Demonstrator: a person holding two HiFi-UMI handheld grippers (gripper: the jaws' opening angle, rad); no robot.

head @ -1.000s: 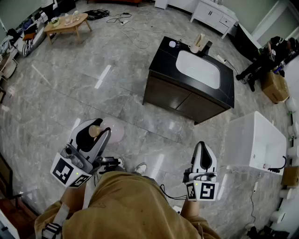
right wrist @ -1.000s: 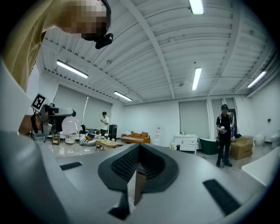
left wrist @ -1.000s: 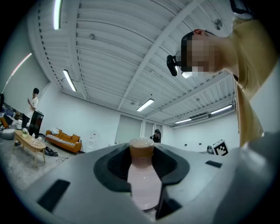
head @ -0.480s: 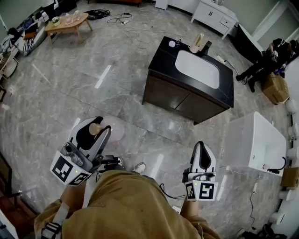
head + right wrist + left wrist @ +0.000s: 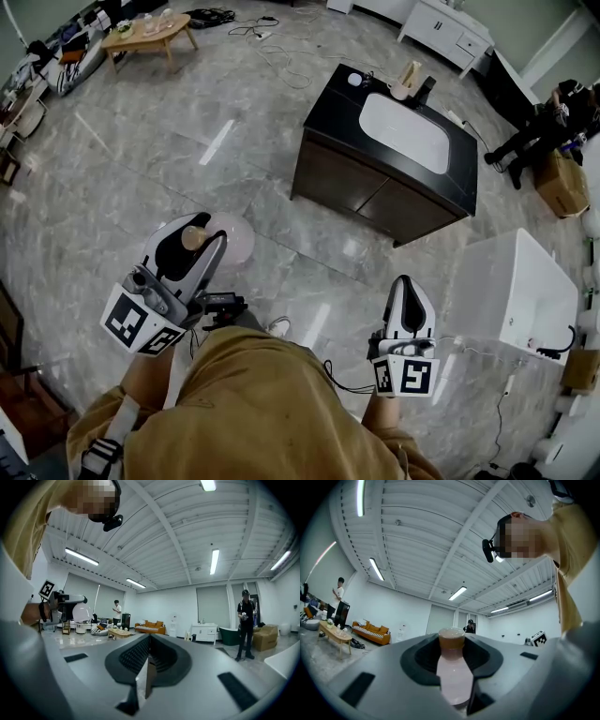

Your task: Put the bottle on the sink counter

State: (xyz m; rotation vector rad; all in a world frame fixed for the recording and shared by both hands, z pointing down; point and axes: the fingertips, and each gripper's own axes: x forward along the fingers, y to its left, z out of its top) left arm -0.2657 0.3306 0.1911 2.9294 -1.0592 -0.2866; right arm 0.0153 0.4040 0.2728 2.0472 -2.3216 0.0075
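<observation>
The left tongs are seen pinching the pink bottle, the right tongs are pressed together empty, the sink bench well apart, far right.

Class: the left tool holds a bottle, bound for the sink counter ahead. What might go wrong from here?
The left tool grips the bottle near its cap; the wide body may swing or slip on the walk. The counter is mostly basin, so the bottle could tip in from the narrow black rim.
</observation>
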